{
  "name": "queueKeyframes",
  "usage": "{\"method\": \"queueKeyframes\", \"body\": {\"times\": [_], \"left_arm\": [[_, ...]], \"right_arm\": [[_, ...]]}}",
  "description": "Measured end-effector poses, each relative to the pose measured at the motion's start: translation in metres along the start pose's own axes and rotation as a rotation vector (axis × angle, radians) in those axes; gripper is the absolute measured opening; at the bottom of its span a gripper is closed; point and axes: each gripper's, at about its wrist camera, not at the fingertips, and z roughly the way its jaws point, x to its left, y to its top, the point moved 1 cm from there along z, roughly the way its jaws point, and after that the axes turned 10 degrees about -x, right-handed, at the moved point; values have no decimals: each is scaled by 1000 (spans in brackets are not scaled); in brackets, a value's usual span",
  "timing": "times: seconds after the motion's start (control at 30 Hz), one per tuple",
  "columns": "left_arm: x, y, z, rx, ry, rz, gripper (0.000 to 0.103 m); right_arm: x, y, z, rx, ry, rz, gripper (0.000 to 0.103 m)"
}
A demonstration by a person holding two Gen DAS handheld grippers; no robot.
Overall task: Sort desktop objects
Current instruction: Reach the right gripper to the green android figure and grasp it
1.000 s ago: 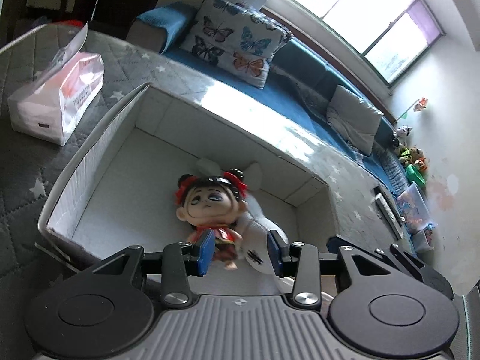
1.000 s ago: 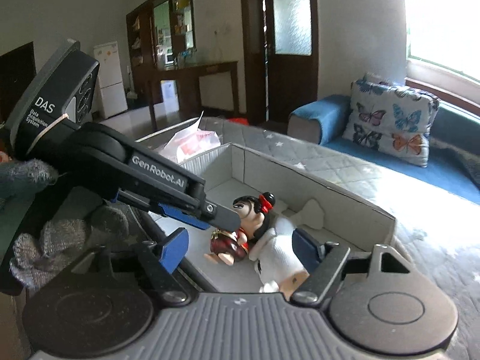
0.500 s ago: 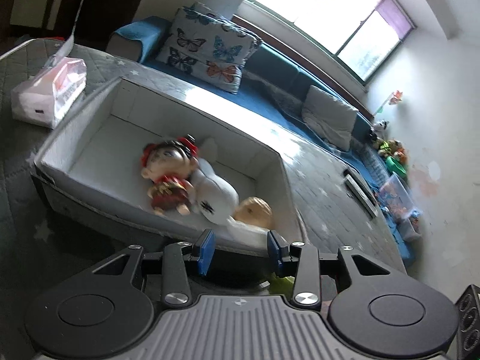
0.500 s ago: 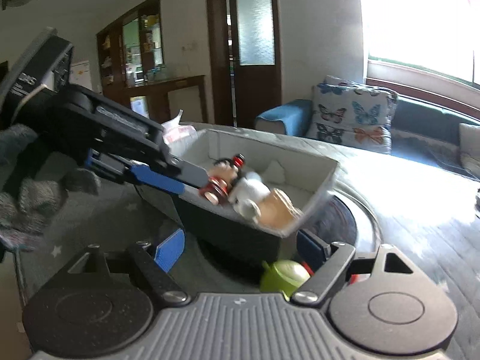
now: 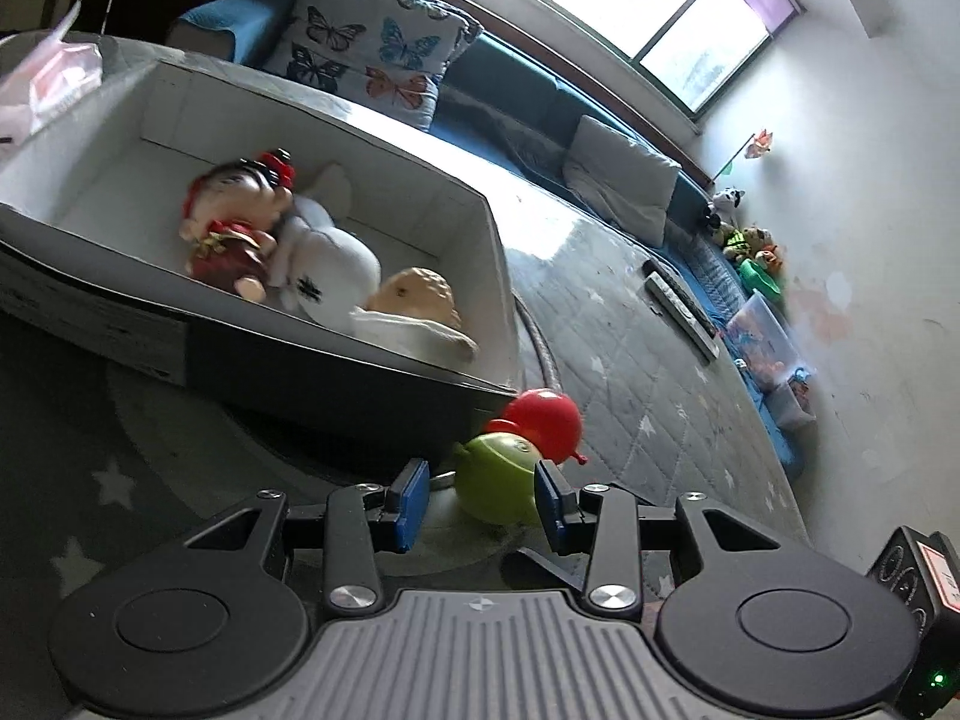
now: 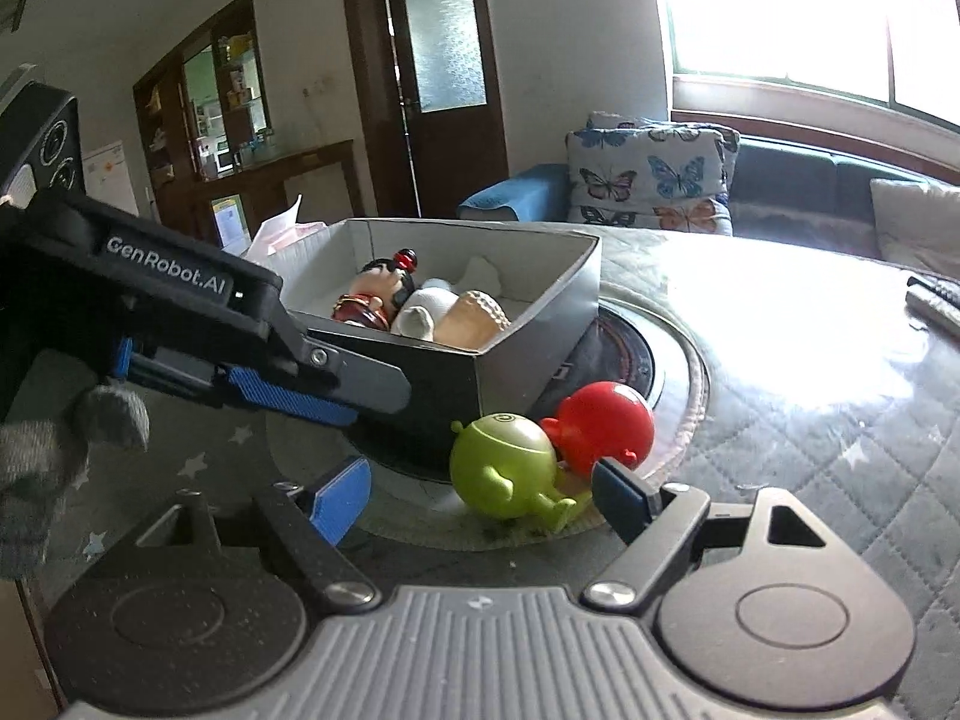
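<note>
A grey box with white lining (image 5: 468, 228) (image 6: 540, 312) holds a red-dressed doll (image 5: 234, 228) (image 6: 366, 300), a white plush (image 5: 330, 264) (image 6: 426, 306) and a tan toy (image 5: 414, 300) (image 6: 474, 315). A green round toy (image 5: 495, 483) (image 6: 504, 465) and a red round toy (image 5: 543, 423) (image 6: 606, 426) lie on the table by the box's near corner. My left gripper (image 5: 483, 501) is open and empty just in front of the green toy. My right gripper (image 6: 480, 495) is open and empty, the green toy between its fingers' line. The left gripper's fingers (image 6: 336, 381) show at left in the right wrist view.
A quilted grey star-print cloth (image 5: 630, 372) covers the table, with a round inset (image 6: 624, 354) under the box. A tissue pack (image 5: 54, 78) lies beyond the box. A remote (image 5: 678, 306) lies at the far right. A sofa with butterfly cushions (image 6: 654, 180) stands behind.
Both grippers have pulled back from over the box and dropped low toward the table. The doll stays in the box. The green and red toys have come into view.
</note>
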Motion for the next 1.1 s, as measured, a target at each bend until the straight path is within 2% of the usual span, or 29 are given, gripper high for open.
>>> {"method": "queueKeyframes", "body": {"times": [0.43,0.6,0.73,0.8,1.1], "left_arm": [[5,-6,29,25,-13,-73,41],[10,-7,34,28,-22,-106,41],[15,-8,36,27,-28,-133,41],[17,-8,38,30,-27,-145,41],[16,-13,32,32,-56,-126,41]], "right_arm": [[-7,-5,31,49,13,3,72],[-7,-3,35,55,7,-9,59],[-4,-3,39,68,8,-43,55],[-2,-4,41,75,14,-49,49],[-3,-1,36,78,8,-18,49]]}}
